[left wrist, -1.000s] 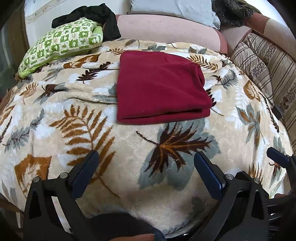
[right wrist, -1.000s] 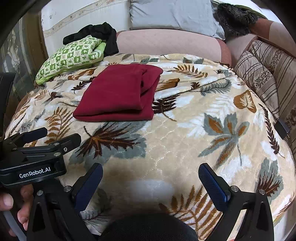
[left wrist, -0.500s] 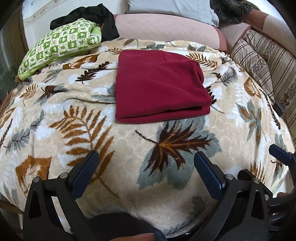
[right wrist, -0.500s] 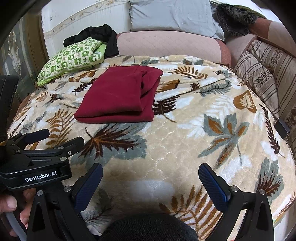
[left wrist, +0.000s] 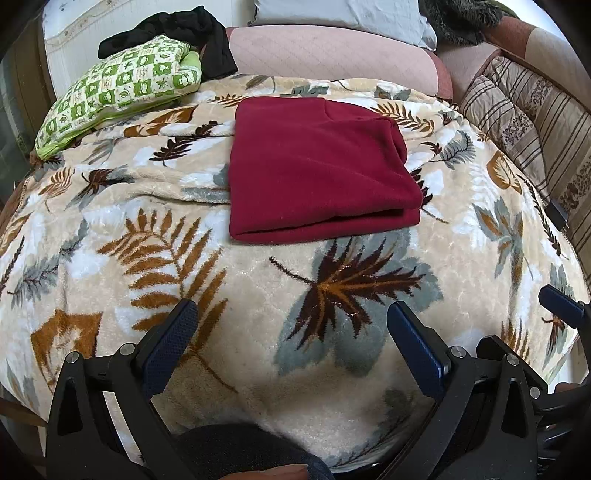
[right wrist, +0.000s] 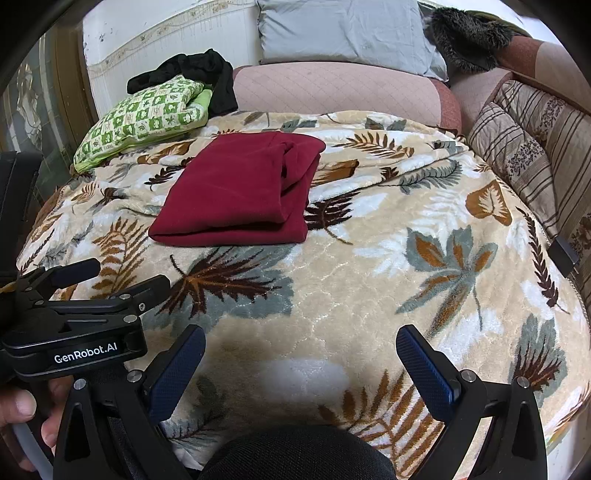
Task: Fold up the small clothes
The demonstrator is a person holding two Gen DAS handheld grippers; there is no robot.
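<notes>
Nearest the cameras, the left hand-held gripper (left wrist: 288, 317) hangs over the front edge of the bed with its blue-padded fingers (left wrist: 168, 341) spread wide and nothing between them. The right hand-held gripper (right wrist: 301, 345) is just beside it, equally wide open and empty; the left one shows at the lower left of the right view. Both sit well back from the cloth, which reads as a pause between garments rather than a reach.

Under them is the leaf-patterned blanket (left wrist: 332, 280) that covers the bed and serves as the folding surface.

Further out, near the middle of the blanket, lies the red garment (left wrist: 317, 173), folded into a thick rectangle with its layered edges showing on the right side. It lies flat and squared, so this piece looks finished and neither gripper touches it.

Beyond it, at the far left corner, a green checked cloth (left wrist: 118, 88) lies folded with a black garment (left wrist: 177, 27) crumpled behind it, probably the next piece to fold. At the back are a pink bolster (right wrist: 332, 90), a grey pillow (right wrist: 343, 29) and striped cushions (right wrist: 532, 147) on the right.
</notes>
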